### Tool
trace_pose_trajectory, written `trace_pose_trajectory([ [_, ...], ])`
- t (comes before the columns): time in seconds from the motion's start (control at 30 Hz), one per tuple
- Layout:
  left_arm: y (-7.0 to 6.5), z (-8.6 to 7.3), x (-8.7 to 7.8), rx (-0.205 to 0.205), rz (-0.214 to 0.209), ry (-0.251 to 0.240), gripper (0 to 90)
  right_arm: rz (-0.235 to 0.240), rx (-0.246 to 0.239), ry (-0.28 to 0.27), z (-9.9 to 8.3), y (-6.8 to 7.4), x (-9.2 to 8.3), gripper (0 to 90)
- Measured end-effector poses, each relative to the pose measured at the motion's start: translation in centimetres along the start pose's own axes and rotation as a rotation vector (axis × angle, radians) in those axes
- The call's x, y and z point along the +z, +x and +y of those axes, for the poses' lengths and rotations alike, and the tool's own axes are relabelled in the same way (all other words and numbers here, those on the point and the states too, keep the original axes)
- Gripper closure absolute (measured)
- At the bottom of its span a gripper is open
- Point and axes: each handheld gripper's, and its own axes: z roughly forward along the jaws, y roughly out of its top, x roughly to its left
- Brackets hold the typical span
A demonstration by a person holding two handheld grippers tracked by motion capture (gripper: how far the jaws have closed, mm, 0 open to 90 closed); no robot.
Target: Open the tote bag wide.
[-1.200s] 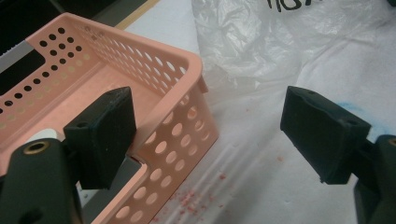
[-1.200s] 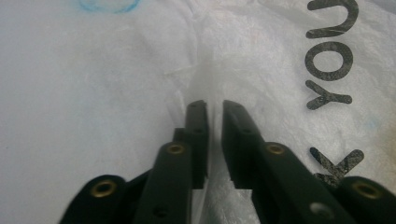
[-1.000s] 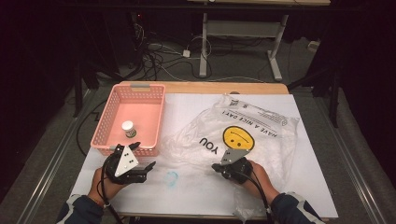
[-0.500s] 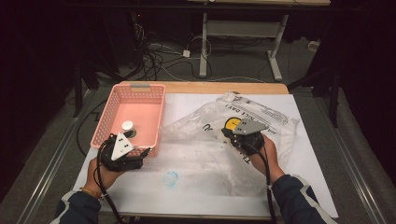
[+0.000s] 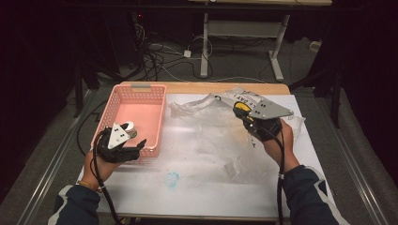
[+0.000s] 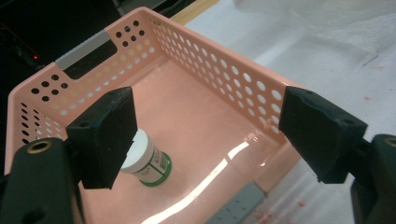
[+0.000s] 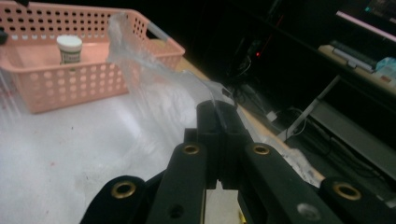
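Note:
A pink perforated basket (image 5: 141, 89) stands at the table's left, with a small white jar (image 5: 127, 127) with a green label upright in its near end. My left gripper (image 5: 136, 146) hovers open at the basket's near rim. In the left gripper view its jaws (image 6: 205, 135) stand wide apart above the basket (image 6: 210, 79), and the jar (image 6: 144, 158) is partly hidden behind the left finger (image 6: 105, 135). My right gripper (image 5: 241, 112) is shut on a clear plastic bag (image 5: 220, 136) with a yellow face print, holding its edge up. In the right gripper view the film (image 7: 154, 93) stretches from the closed jaws (image 7: 223, 116) toward the basket (image 7: 70, 79).
The white table top (image 5: 197, 197) carries a faint blue mark (image 5: 171, 179) near the front. Beyond the wooden far edge (image 5: 197, 87) lie floor cables (image 5: 159, 61) and a metal desk frame (image 5: 277, 51). Rails run along both sides of the table.
My right gripper has carried the bag's edge away from me and to the right, lifting it. My left gripper has moved forward to the basket's near rim, over the jar.

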Motion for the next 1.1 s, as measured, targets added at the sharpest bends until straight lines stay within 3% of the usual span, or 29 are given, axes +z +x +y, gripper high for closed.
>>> trace_pose_trajectory([
  [0.1,0.8,0.3,0.3,-0.027,0.002,0.008,19.0,-0.028,-0.028,-0.027,1.7,-0.4,-1.0,90.0],
  [0.3,2.3,0.7,1.3,-0.047,0.002,0.040,19.0,-0.074,-0.072,-0.045,3.1,-0.6,-1.6,90.0],
  [0.6,4.5,1.5,3.2,-0.049,-0.026,0.132,18.9,-0.111,-0.044,-0.087,2.9,-1.1,-1.9,90.0],
  [0.67,4.9,1.7,4.1,-0.058,-0.041,0.165,18.9,-0.125,-0.039,-0.100,2.9,-1.2,-1.9,90.0],
  [0.9,6.2,2.7,6.9,-0.027,-0.051,0.311,20.2,-0.073,-0.040,-0.085,2.3,-0.5,-1.1,90.0],
  [1.0,6.9,2.5,8.1,-0.001,-0.028,0.406,20.3,-0.047,-0.033,-0.077,1.9,-0.3,-0.7,90.0],
  [1.1,7.5,1.7,9.0,-0.018,-0.053,0.504,20.4,-0.020,-0.031,-0.065,1.4,0.0,-0.3,90.0],
])
